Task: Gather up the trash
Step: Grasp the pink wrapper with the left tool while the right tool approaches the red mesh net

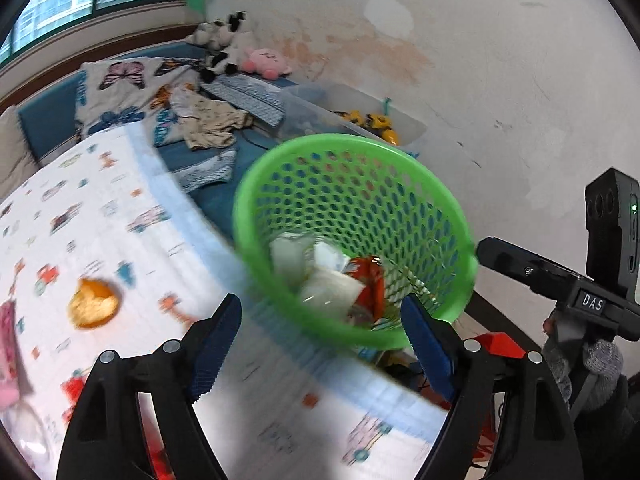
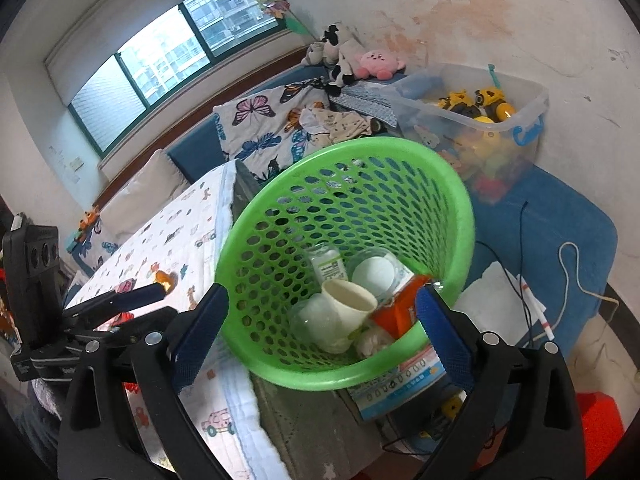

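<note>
Trash sits inside a green basket (image 2: pixel 344 208) with holes all over its wall. In the basket are a cream paper cup (image 2: pixel 352 304), a clear plastic cup (image 2: pixel 316 324), a small bottle with a green label (image 2: pixel 328 262), a round white lid (image 2: pixel 374 272) and an orange wrapper (image 2: pixel 400 308). The basket stands at the right edge of a worktop covered with a white cloth (image 2: pixel 176 236) that has little cars and animals printed on it.

The right tool (image 2: pixel 320 312) is spread wide, with one blue finger on each side of the basket's near part; whether the fingers touch the basket is hard to tell. The left tool (image 1: pixel 320 336) is also spread wide and grips nothing. It points at the near left side of the basket.

On the cloth, left of the basket, lies an orange peel (image 1: pixel 94 304). Something pink (image 1: pixel 8 352) lies at the far left edge of the left view, too blurry to name.

Far behind are a butterfly blanket (image 2: pixel 260 124), a pink plush toy (image 2: pixel 376 62) and a clear box of yellow toys (image 2: pixel 472 120)
</note>
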{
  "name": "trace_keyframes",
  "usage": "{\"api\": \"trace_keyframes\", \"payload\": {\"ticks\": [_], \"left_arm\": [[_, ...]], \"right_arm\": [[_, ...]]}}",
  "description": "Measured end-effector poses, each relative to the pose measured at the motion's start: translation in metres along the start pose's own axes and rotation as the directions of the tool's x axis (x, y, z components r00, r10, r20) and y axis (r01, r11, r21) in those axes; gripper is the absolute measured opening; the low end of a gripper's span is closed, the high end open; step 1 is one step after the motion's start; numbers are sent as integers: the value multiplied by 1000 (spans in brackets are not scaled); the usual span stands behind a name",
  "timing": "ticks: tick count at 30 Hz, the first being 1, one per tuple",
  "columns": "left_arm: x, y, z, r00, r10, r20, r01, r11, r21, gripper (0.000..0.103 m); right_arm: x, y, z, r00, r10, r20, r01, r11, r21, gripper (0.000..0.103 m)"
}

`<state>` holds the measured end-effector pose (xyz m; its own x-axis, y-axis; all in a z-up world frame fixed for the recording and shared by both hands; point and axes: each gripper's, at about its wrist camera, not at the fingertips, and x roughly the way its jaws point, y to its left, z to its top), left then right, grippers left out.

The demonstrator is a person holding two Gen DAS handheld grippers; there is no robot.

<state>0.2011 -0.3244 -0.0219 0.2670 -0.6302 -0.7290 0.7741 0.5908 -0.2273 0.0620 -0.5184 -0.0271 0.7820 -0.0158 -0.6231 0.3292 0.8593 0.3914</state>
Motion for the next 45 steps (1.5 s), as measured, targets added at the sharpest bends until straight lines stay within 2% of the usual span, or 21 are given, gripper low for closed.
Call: {"api": "trace_keyframes", "payload": {"ticks": [9, 15, 18, 21, 24, 29, 33, 39, 45], "left_arm": [[-51, 60, -32, 992, 121, 46, -115, 988, -105, 79], [-81, 103, -47, 973, 224, 56, -212, 963, -168, 79], [-98, 127, -53, 956, 287, 60, -270, 941, -205, 79], [-113, 153, -56, 927, 371, 59, -349, 908, -231, 86], [-123, 186, -60, 892, 451, 41, -422, 861, -285, 86], [-121, 227, -65, 867, 498, -29, -477, 810, -341, 87], [-111, 245, -69, 866, 494, -80, -487, 795, -360, 89], [-97, 265, -70, 894, 435, -110, -438, 792, -425, 89], [-80, 273, -69, 891, 429, -146, -449, 790, -418, 89]], "right_arm": [[9, 33, -7, 999, 41, -25, -42, 998, -46, 94], [19, 66, -14, 996, 77, -54, -82, 992, -97, 95], [24, 83, -16, 993, 96, -70, -105, 987, -126, 95], [29, 100, -21, 990, 113, -87, -125, 981, -151, 95], [35, 117, -25, 985, 133, -108, -151, 972, -179, 95], [47, 145, -33, 975, 163, -149, -194, 955, -225, 95], [55, 166, -40, 967, 181, -181, -224, 940, -258, 95], [68, 191, -52, 954, 194, -230, -259, 918, -301, 95], [79, 212, -64, 950, 177, -259, -265, 893, -363, 95]]}}
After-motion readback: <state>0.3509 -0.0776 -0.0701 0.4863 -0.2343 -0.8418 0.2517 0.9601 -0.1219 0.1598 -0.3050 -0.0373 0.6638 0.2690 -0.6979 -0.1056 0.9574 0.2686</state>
